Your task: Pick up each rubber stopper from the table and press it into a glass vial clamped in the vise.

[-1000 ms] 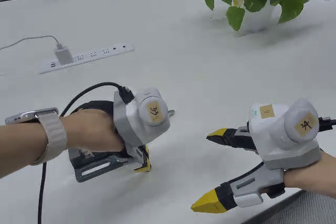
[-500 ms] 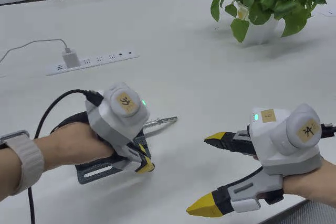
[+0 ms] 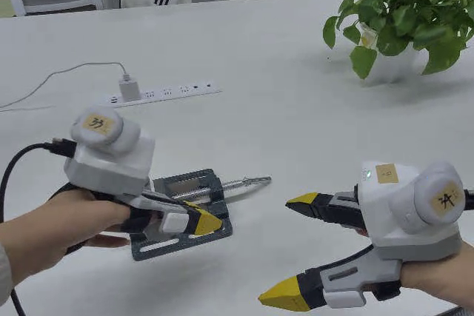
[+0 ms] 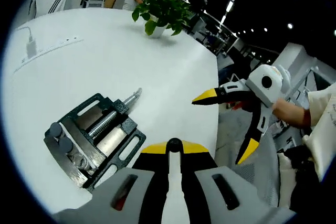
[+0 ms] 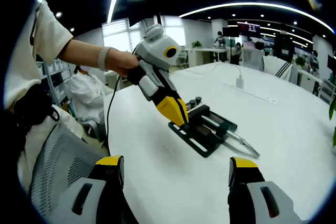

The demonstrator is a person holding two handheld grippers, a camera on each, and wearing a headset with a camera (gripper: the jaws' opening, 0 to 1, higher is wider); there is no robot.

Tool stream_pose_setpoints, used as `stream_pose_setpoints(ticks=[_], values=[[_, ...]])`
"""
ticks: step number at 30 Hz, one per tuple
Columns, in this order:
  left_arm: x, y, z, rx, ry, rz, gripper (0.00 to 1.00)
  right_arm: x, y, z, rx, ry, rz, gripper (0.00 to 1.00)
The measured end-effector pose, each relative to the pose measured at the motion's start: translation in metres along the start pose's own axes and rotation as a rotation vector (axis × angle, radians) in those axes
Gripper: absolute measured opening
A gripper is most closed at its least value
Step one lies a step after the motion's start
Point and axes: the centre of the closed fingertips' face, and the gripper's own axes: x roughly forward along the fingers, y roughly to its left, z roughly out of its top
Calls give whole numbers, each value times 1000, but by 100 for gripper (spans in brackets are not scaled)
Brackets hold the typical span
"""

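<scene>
**Scene.** White surface (image 3: 296, 109) w/ a dark vise (image 3: 185, 185) lying flat, screw handle (image 3: 246, 182) pointing toward the far right. Power strip (image 3: 164, 92) and plant (image 3: 404, 12) are well apart from the work.

**Left tool** (image 3: 201, 222): jaws pressed together, yellow tips meeting. Nothing seen btwn them. In head view the tip lies over the vise's near edge. In the right gripper view it sits just beside the vise end that carries the caps. Contact or not: cannot tell.

**Right tool** (image 3: 294, 249): jaws spread wide, nothing in them. It is held clear above the surface, well to the right of the vise.

**Task items.** Two dark round stoppers (image 4: 54, 128) stand side by side at one end of the vise. In the right gripper view they read as short dark cylinders rising above the vise body. The glass of the vials below them is too small to make out. Seating depth can't be confirmed.

**Step in hand (judgement).** Both stoppers look placed already. Left tool, shut and by the caps, is prob. at the pressing or checking stage, not a pick-up.

**Next move (judgement).**
- Bring the shut tip squarely over each cap and push straight down along the vial axis. A sideways load risks tipping or cracking glass.
- If another stopper is to be fetched, the right tool is ready as is. It only needs lowering over the stopper before shutting.
- Left jaws would have to part before any new grasp.
</scene>
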Motion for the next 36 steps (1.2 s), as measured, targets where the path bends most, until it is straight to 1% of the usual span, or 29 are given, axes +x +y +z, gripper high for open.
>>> stream_pose_setpoints(ticks=[1, 2, 3, 4, 5, 6, 8, 9, 10, 11, 14, 16, 19, 23, 24, 26, 29, 30, 31, 32, 33, 34, 36], values=[[-4, -4, 2, -49, -36, -19, 3, 1, 1, 3, -6, -5, 3, 80], [-6, -7, 3, -79, -59, -33, 3, 2, 2, 5, -10, -8, 6, 79], [-10, -11, 5, -120, -93, -54, 3, 3, 4, 8, -14, -12, 10, 79], [-12, -13, 5, -143, -105, -64, 3, 3, 4, 10, -19, -15, 11, 78], [-14, -14, 6, -148, -124, -69, 3, 4, 5, 13, -28, -19, 16, 77], [-17, -17, 7, -177, -147, -83, 3, 5, 6, 16, -34, -21, 19, 76], [-21, -20, 8, -208, -180, -98, 3, 5, 7, 21, -46, -29, 21, 74], [-23, -21, 7, -218, -182, -105, 3, 5, 6, 24, -52, -36, 20, 72], [-25, -21, 7, -225, -194, -106, 3, 6, 7, 27, -61, -46, 21, 70], [-27, -25, 8, -249, -214, -121, 3, 6, 7, 31, -67, -55, 23, 69], [-32, -28, 7, -294, -239, -151, 3, 8, 10, 40, -71, -78, 34, 67], [-35, -30, 6, -319, -256, -170, 3, 10, 13, 45, -80, -92, 46, 64], [-41, -35, 6, -376, -287, -213, 3, 13, 18, 53, -86, -113, 62, 62], [-49, -43, 3, -450, -315, -282, 3, 15, 25, 64, -96, -148, 85, 58], [-51, -46, 3, -478, -326, -306, 3, 16, 27, 66, -98, -155, 90, 57], [-55, -45, 2, -522, -347, -328, 3, 17, 33, 71, -97, -175, 113, 55], [-60, -45, -2, -559, -359, -351, 3, 20, 39, 77, -117, -190, 129, 50], [-62, -47, -3, -574, -359, -367, 3, 20, 40, 77, -121, -191, 132, 49], [-64, -50, -5, -575, -355, -393, 3, 21, 42, 77, -126, -190, 140, 48], [-65, -50, -5, -598, -366, -396, 3, 22, 43, 77, -129, -191, 145, 46], [-67, -53, -7, -609, -362, -417, 3, 23, 45, 78, -132, -192, 153, 44], [-67, -52, -8, -608, -364, -417, 3, 23, 46, 78, -135, -192, 158, 43], [-69, -55, -10, -626, -369, -438, 3, 25, 50, 78, -139, -195, 170, 41]])
